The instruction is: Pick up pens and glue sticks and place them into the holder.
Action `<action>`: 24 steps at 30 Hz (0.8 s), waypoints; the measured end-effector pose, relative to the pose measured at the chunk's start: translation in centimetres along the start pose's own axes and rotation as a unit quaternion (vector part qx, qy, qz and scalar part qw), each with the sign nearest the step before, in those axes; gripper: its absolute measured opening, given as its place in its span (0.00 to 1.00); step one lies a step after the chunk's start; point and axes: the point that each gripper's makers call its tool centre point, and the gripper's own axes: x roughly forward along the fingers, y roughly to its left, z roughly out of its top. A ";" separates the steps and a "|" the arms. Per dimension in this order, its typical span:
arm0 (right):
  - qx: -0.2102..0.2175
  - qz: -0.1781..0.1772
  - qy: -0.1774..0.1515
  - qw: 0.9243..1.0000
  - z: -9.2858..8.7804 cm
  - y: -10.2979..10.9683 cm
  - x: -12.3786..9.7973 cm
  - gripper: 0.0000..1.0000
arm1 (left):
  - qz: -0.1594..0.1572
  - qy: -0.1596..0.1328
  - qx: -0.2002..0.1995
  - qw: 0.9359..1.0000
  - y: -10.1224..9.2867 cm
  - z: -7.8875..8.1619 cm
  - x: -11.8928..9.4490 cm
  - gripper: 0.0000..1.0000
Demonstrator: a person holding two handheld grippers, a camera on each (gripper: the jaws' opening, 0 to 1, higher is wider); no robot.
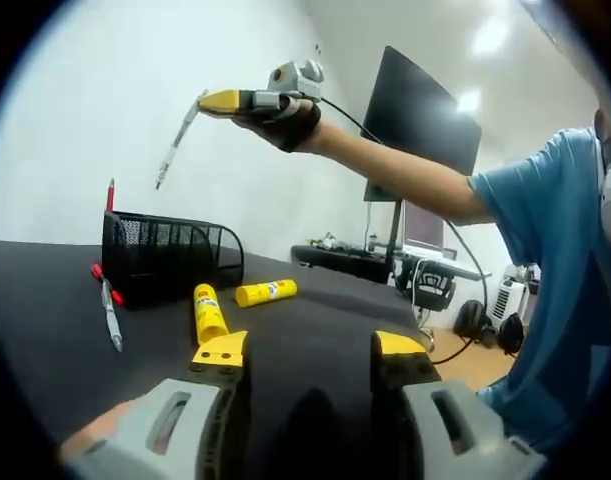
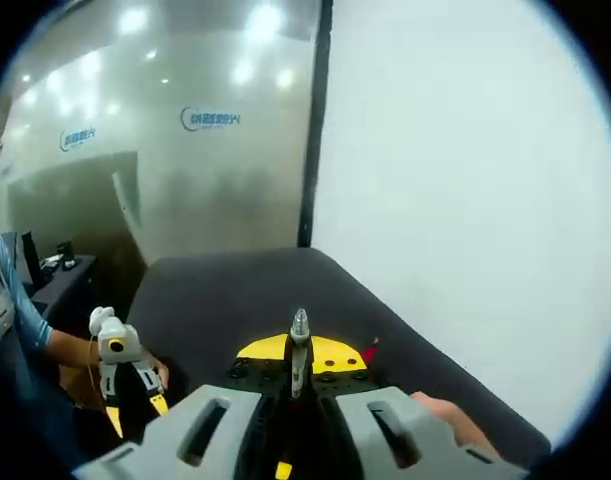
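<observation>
Right gripper [image 2: 299, 365] clamps a pen [image 2: 299, 350] high over the holder [image 1: 171, 258] — left gripper [image 1: 310, 358] wide apart, low over open bench [image 1: 45, 300].

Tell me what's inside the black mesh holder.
One red pen stands inside the black mesh holder, its tip above the rim. The dark mesh hides the lower interior, so anything lying low inside cannot be seen.

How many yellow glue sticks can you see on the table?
2. One yellow glue stick lies beside the open left gripper, the other yellow glue stick lies farther back, near the black mesh holder. More could be hidden inside it.
</observation>
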 end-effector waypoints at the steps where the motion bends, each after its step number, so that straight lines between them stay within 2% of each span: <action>1: 0.003 -0.009 -0.001 1.000 0.0 -0.5 0.2 0.03 | 0.000 0.000 0.000 1.000 0.0 0.0 0.0 0.45; 6: 0.026 -0.062 -0.014 0.998 -0.3 -3.5 1.2 0.03 | 0.000 -0.003 0.002 1.000 0.0 0.1 0.0 0.45; 9: 0.029 -0.075 -0.011 0.997 -0.8 -4.4 1.9 0.03 | -0.001 -0.002 0.002 1.000 0.0 0.1 0.0 0.45; 14: 0.044 -0.115 -0.011 0.992 -2.0 -6.7 3.2 0.03 | -0.002 -0.003 0.003 1.000 0.0 0.1 0.0 0.45; 17: 0.055 -0.121 -0.005 0.991 -2.7 -7.4 4.0 0.03 | -0.002 -0.001 0.004 1.000 0.0 0.1 0.0 0.45; 21: 0.045 -0.133 0.018 0.990 -4.1 -7.9 5.2 0.03 | -0.002 -0.003 0.004 1.000 0.1 0.1 0.0 0.45; 24: 0.051 -0.132 0.023 0.990 -4.6 -8.1 5.7 0.03 | -0.002 -0.005 0.003 1.000 0.1 0.2 0.0 0.45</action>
